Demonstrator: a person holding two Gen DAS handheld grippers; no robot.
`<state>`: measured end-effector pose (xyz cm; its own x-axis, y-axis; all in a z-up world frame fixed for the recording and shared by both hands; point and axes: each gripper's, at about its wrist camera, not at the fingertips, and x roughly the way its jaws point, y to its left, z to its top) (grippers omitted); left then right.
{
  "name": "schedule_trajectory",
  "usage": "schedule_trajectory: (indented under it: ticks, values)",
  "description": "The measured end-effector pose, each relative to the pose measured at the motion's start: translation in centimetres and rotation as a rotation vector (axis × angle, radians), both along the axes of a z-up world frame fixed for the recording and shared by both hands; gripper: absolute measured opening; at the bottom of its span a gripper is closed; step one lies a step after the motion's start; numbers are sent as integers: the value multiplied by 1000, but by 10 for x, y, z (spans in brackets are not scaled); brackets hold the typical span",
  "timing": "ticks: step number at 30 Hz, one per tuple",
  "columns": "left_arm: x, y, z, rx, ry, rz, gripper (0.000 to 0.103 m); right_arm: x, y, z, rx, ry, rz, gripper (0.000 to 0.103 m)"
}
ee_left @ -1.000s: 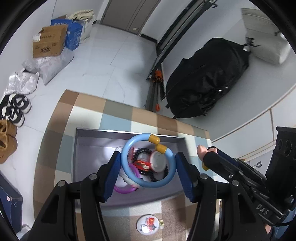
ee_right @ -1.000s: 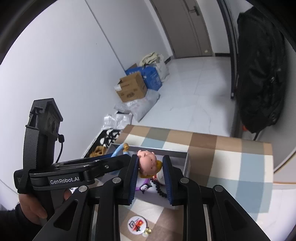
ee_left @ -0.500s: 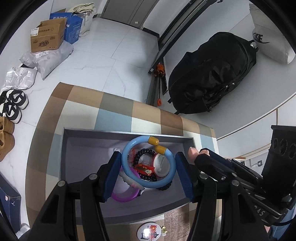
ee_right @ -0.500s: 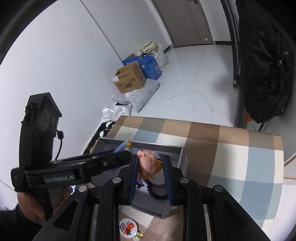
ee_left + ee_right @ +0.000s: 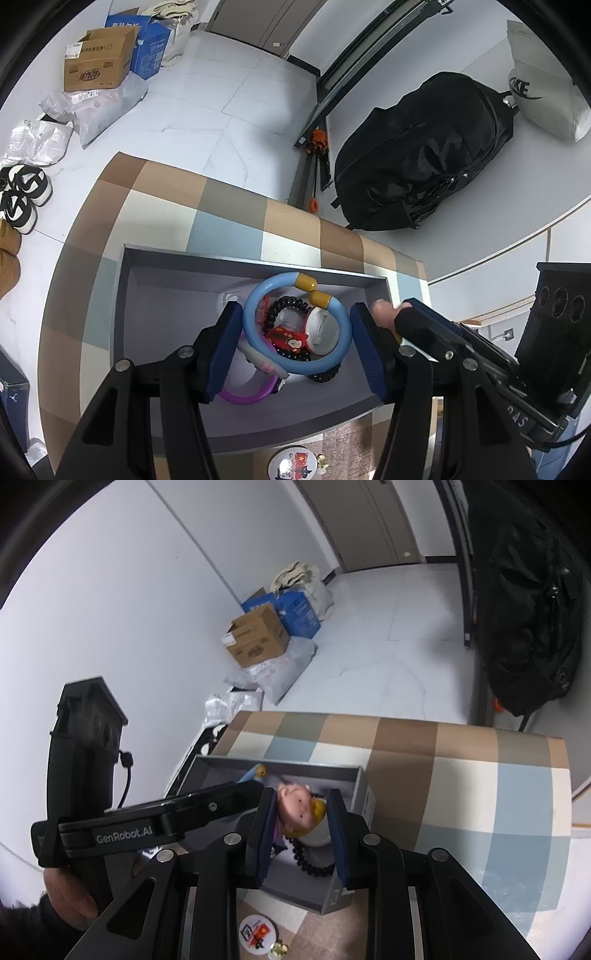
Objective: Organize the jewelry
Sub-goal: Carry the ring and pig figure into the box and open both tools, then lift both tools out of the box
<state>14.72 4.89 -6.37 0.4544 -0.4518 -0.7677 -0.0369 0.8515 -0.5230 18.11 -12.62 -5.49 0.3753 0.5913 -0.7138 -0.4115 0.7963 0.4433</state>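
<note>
- Left wrist view: a checked tablecloth (image 5: 236,210) covers the table, and the grey box (image 5: 122,295) sits at its near edge, our landmark throughout.
- Above the box, the left gripper (image 5: 295,347) has its jaws at about half width, pressed on either side of the blue ring bangle (image 5: 255,325); it's held.
- Inside the box beneath it: a black bead bracelet (image 5: 284,306) and a purple bangle (image 5: 243,397). A round badge (image 5: 291,465) waits outside, just in front of the box.
- Right wrist view: over the box's right end, the right gripper (image 5: 303,819) stands narrow around a small doll-head charm (image 5: 295,801), and those jaws have just been easing apart.
- Risk, I'd say: the charm is so close to the box's right wall that it could bounce off the rim onto the cloth, and the two tools crowd each other, so a nudge could knock the bangle askew.
</note>
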Motion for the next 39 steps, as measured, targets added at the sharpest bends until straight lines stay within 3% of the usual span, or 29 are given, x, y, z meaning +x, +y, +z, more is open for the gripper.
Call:
schedule_trajectory:
  ticks: [5,7,9,10,11,14,17,19,22,32,39]
  values:
    - [0,0,-1,-29,-1,-4,56,-1,-7,9,24,-37,-8,27]
    - [0,0,0,-21,1,1,63,-1,-9,12,24,-47,-14,28]
    - [-1,0,4,-26,-13,4,73,-1,-13,14,25,-53,-33,36]
    - [-2,0,6,-23,-20,3,74,-1,-15,15,26,-55,-44,50]
    - [-3,-1,7,-15,-22,-1,75,-1,-18,16,30,-60,-57,54]
    - [-5,-4,9,15,-23,-5,76,-1,-23,20,31,-68,-71,55]
    - [-9,-5,11,40,-35,-3,76,-5,-25,24,11,-85,-81,67]
    - [-12,-7,15,50,-53,-14,76,-9,-26,28,8,-102,-72,69]
    - [-21,-13,24,113,-94,-34,76,-15,-27,33,-4,-125,-76,79]
    - [-56,-22,45,209,-233,-60,76,-50,-39,47,12,-168,-82,89]
    - [-80,-25,39,247,-247,-61,76,-82,-46,40,-26,-183,-89,93]
